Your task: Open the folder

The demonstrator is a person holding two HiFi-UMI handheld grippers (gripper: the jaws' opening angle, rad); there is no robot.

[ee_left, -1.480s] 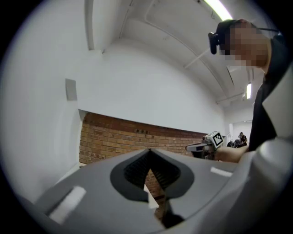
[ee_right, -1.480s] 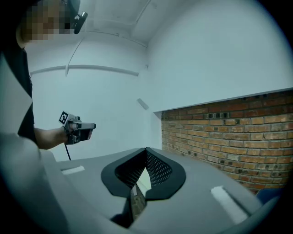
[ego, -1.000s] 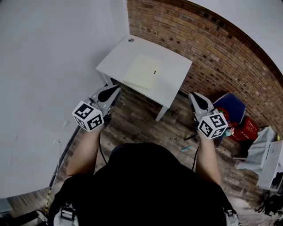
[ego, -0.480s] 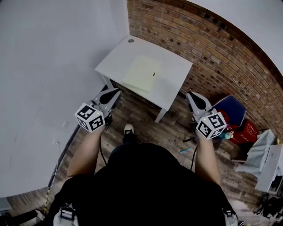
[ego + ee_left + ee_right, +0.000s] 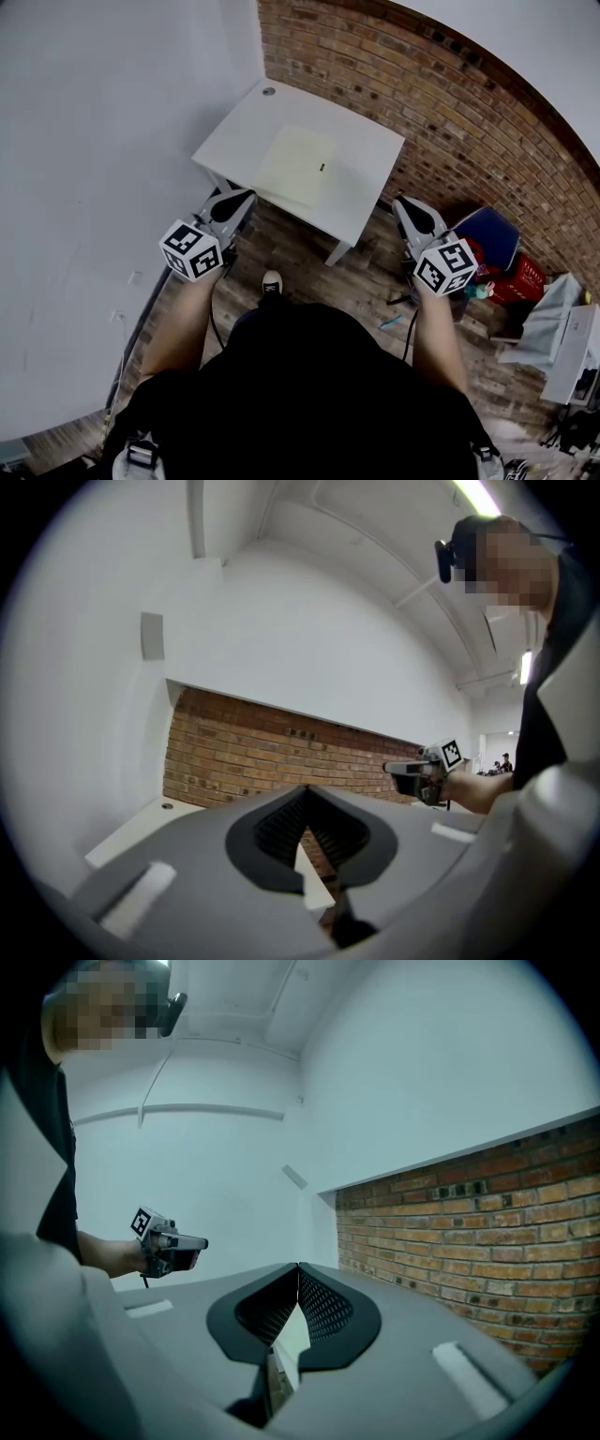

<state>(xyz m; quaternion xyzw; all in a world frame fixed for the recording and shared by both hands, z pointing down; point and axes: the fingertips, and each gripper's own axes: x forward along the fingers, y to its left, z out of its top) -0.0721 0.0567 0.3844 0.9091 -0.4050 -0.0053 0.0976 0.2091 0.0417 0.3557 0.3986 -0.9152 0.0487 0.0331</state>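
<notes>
The pale yellow folder (image 5: 296, 167) lay flat and closed about the middle of the white desk (image 5: 239, 127), close to its near edge. The left tongs (image 5: 242, 195) and right tongs (image 5: 398, 202) hung short of that edge over the wooden floor (image 5: 300, 248), well apart, each with jaws pressed together on nothing.

A pale yellow folder (image 5: 292, 169) lies flat and closed at twelve o'clock, mid-desk (image 5: 370, 150), a small dark mark (image 5: 322, 168) toward its three o'clock edge.

The folder (image 5: 296, 167) is pale yellow, the table (image 5: 234, 131) white.
</notes>
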